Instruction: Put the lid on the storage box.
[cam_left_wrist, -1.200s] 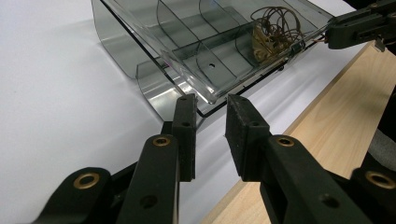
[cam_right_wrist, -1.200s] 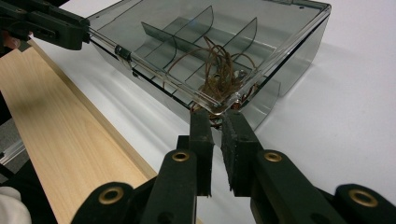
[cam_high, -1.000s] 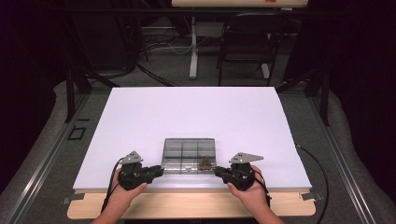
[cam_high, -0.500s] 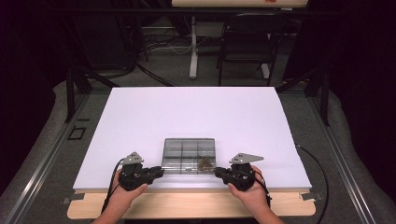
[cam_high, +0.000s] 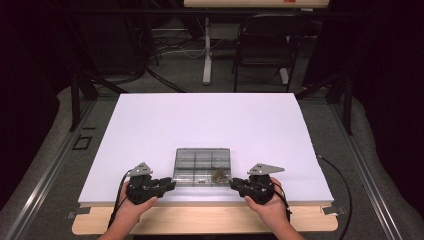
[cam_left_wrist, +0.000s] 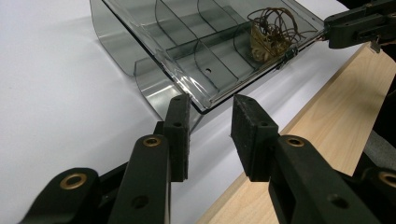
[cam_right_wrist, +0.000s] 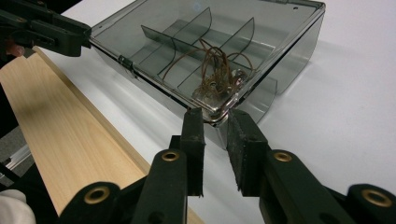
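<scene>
Lengthwise, the clear compartment box (cam_high: 202, 166) lies parallel to the table's near edge.

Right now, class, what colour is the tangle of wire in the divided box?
Brownish, coppery wire, clearest in the right gripper view.

We see lots of bare white table (cam_high: 200, 120) behind the clear box (cam_high: 202, 166). The left gripper (cam_high: 169, 185) and right gripper (cam_high: 234, 184) crowd its near corners, blocking both sides.
</scene>
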